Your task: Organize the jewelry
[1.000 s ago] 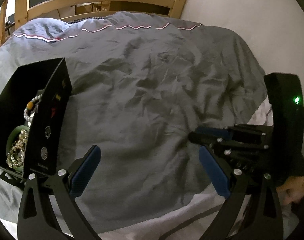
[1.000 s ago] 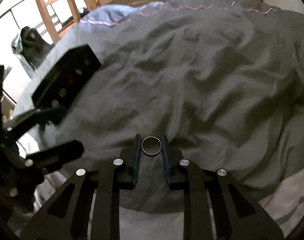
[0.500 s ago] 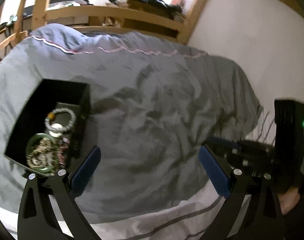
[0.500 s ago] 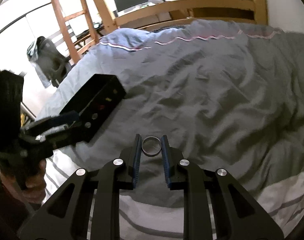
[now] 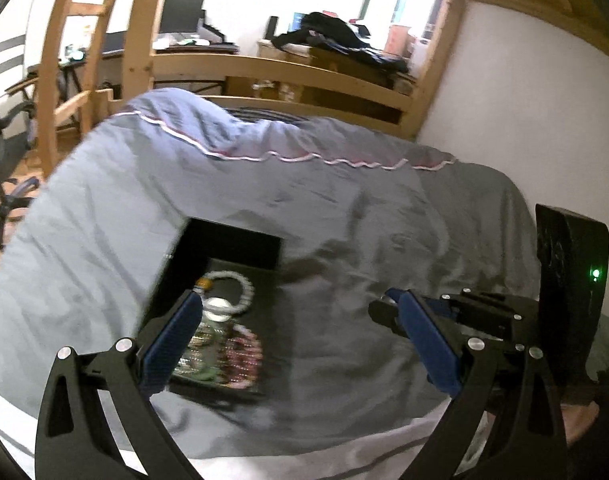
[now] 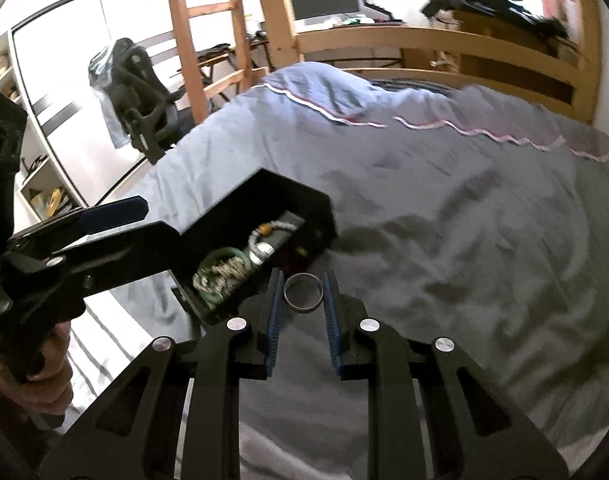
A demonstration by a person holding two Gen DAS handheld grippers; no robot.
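My right gripper (image 6: pixel 303 294) is shut on a dark metal ring (image 6: pixel 303 293), held flat between its blue pads just right of the black jewelry box (image 6: pixel 304 204). The open box lies on the grey duvet and holds a white bead bracelet (image 6: pixel 278 227), a green bangle (image 6: pixel 220 258) and chains. In the left wrist view the box (image 5: pixel 260 240) sits under my left gripper (image 5: pixel 296 320), which is open and empty, with the bead bracelet (image 5: pixel 246 288) between its fingers. The right gripper's tip (image 5: pixel 388 312) shows at the right of that view.
A grey duvet (image 6: pixel 464 220) covers the bed, with white sheet (image 5: pixel 304 456) at the near edge. A wooden bed frame (image 5: pixel 304 72) stands behind, a white wall (image 5: pixel 524 100) at the right. A desk chair (image 6: pixel 140 96) and wooden ladder (image 6: pixel 232 40) stand off to the left.
Both grippers have risen and tilted up. The left gripper has moved over the box, so its inside now shows. The right gripper, still holding the ring, has moved close to the box.
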